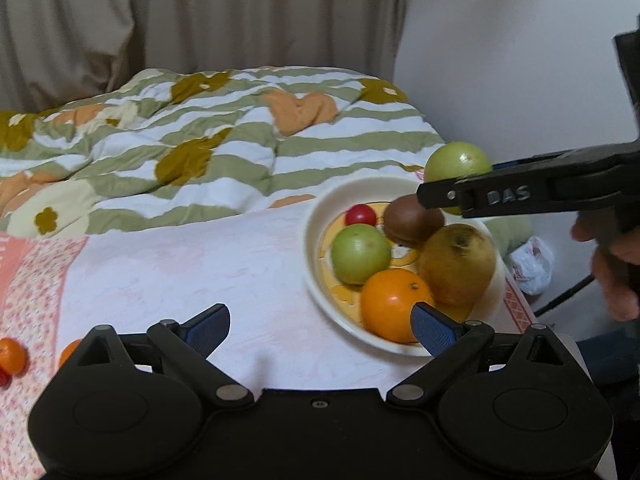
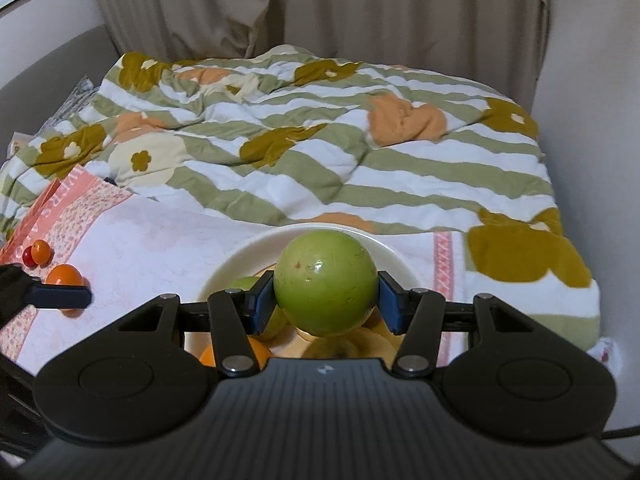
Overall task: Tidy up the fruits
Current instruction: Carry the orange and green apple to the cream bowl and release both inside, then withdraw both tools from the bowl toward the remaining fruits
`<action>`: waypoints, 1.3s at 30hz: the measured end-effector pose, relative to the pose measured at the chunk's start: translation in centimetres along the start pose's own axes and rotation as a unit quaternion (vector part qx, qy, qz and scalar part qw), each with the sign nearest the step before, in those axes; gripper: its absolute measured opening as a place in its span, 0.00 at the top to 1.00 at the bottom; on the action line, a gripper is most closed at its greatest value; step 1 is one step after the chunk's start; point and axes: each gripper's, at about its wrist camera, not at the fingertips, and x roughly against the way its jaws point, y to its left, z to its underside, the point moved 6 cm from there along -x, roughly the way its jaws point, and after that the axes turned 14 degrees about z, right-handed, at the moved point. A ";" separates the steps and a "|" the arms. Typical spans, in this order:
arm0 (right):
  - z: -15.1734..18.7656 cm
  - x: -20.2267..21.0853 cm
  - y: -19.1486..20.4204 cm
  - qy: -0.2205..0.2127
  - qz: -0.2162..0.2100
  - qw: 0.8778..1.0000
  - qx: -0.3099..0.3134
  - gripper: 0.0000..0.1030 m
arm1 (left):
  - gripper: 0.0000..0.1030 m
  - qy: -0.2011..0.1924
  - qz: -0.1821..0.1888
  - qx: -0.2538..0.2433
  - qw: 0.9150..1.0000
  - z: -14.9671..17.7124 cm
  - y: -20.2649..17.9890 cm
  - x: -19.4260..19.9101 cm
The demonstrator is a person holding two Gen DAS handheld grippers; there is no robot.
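The right hand-held gripper (image 2: 326, 300) is clamped on a green fruit (image 2: 325, 282) directly above the bowl (image 1: 320, 200) of fruit — the drop is straight down — while the left hand-held gripper (image 1: 320, 326), fingers apart, hangs empty beside the bowl.

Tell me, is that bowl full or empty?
Partly full: the bowl holds five fruits, and the right gripper holds a green apple above it.

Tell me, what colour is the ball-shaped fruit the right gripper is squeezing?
Green, with small brown specks. The fruit shows best in the right wrist view.
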 end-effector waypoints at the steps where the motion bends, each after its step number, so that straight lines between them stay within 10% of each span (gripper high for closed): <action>1: 0.1 -0.3 0.2 -0.001 -0.002 1.000 0.002 0.34 | 0.04 -0.002 -0.004 0.004 1.000 0.1 0.4 0.3; 13: 0.7 -3.9 1.1 -0.001 -0.016 1.000 -0.001 0.33 | 0.04 -0.008 -0.032 0.035 0.999 1.9 2.4 1.8; 18: 0.6 -2.4 0.8 -0.037 -0.018 0.999 -0.012 0.00 | 0.04 -0.008 -0.036 0.037 0.999 2.1 2.4 2.0; 39: 1.6 8.2 -1.3 -0.083 0.005 0.996 -0.010 0.00 | 0.04 -0.087 -0.039 0.023 0.995 2.1 -3.1 8.1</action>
